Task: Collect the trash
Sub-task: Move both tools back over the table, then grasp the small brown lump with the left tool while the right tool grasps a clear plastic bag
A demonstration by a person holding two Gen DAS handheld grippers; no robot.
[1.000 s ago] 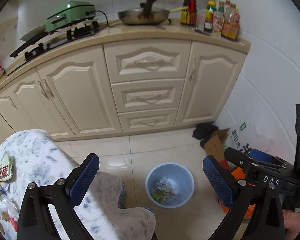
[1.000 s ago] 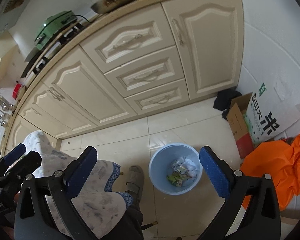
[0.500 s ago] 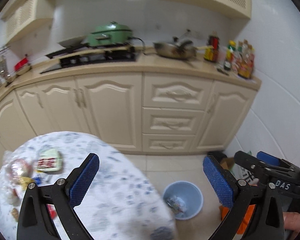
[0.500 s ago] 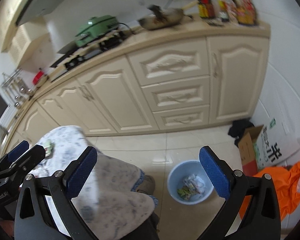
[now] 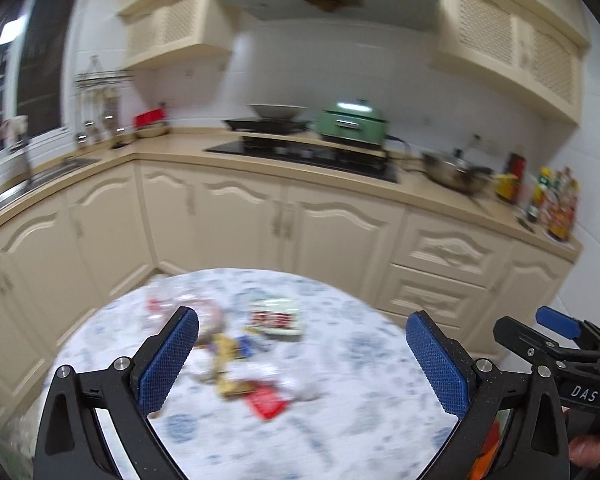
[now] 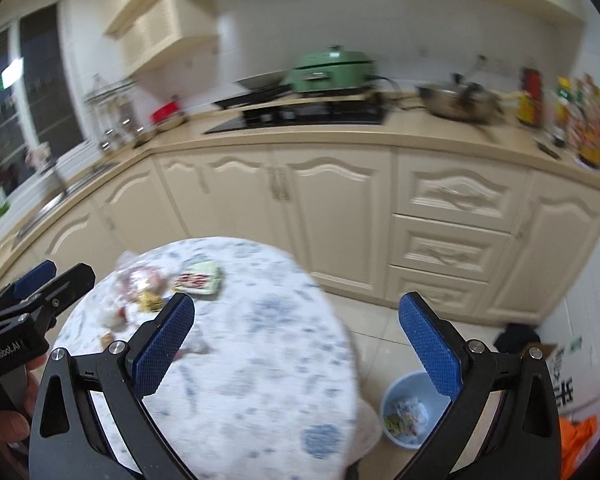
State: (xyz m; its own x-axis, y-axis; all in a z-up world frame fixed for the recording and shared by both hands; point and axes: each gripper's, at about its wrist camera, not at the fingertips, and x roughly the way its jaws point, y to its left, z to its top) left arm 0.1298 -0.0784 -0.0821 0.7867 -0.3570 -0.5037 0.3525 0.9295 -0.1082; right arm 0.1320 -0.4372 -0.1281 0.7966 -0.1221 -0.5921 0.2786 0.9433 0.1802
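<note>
Blue-and-white floral cloth covers the round worktop (image 5: 340,420) right in front of you, and that's where the trash sits: a blurry little heap of wrappers (image 5: 236,360) near the middle, with a red packet (image 5: 267,400) on its near edge and a green-and-red packet (image 5: 277,317) on its far side. Everything's motion-smeared, so you can't really tell what each piece is.

Your left hand-held gripper (image 5: 300,360) hangs over the near part of the cloth with its blue pads spread wide, nothing between them. The wrapper heap shows in the gap, closer to the left pad.

Your right hand-held gripper (image 6: 296,352) is just as wide and just as empty, hanging over the right edge of the worktop. From its camera the pile sits off to the left, beyond the left pad, and the green-and-red packet (image 6: 198,279) lies at the far edge of it.

The light blue bin (image 6: 410,412) stands on the tiled floor (image 6: 376,332) down to the right of the worktop, partly behind the right gripper's right finger, with crumpled wrappers already in the bottom. An orange bag (image 6: 578,440) lies on the floor further right.

Cream cabinets (image 5: 340,236) run behind it all, with a green pot (image 5: 352,122) on the stove.
</note>
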